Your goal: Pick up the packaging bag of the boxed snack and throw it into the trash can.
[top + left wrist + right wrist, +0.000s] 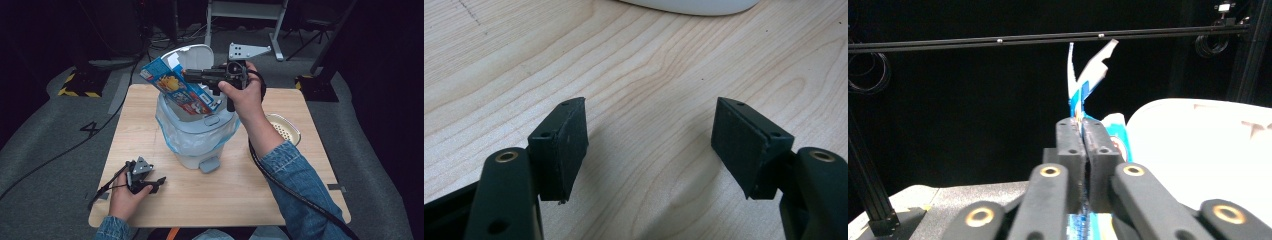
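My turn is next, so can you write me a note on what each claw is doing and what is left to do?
Right claw: shut on the flattened blue box, holding it tilted over the open white bin, lid up.
Left claw: open, holding nothing, low over the wooden table near the front left corner.
Done: the box is picked up and brought above the bin.
Left: the box is probably meant to drop in, so open the right claw.

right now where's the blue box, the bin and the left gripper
blue box (180, 90), high view, its printed face
bin (192, 145), high view, its bag-lined front wall
left gripper (159, 182), high view, between its open jaws
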The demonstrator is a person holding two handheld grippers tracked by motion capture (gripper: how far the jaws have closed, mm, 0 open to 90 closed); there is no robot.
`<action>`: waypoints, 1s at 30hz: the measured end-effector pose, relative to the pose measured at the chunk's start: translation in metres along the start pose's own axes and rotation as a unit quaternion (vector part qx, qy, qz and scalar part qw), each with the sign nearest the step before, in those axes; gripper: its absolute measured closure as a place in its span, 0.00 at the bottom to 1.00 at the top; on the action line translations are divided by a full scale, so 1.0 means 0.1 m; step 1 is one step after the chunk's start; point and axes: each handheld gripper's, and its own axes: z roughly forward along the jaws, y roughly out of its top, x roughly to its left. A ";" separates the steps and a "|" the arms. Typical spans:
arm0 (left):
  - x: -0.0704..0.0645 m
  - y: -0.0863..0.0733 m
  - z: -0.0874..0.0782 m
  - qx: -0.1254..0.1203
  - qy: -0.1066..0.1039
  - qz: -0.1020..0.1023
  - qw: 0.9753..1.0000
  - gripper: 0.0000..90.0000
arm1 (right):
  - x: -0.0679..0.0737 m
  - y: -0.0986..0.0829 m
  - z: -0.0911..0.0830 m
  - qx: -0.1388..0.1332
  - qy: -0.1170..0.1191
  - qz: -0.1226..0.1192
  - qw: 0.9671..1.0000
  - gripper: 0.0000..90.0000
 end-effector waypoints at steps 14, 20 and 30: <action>0.00 0.00 0.00 0.001 0.001 0.003 1.000 0.35 | 0.03 -0.06 -0.20 0.025 -0.038 -0.014 0.999 0.63; 0.00 0.00 0.00 0.001 0.000 0.003 1.000 0.35 | 0.14 -0.02 -0.38 0.044 -0.060 -0.022 0.997 0.50; 0.01 0.00 0.00 -0.001 -0.001 0.000 1.000 0.35 | 0.36 -0.10 -1.04 0.090 -0.116 -0.037 0.988 0.41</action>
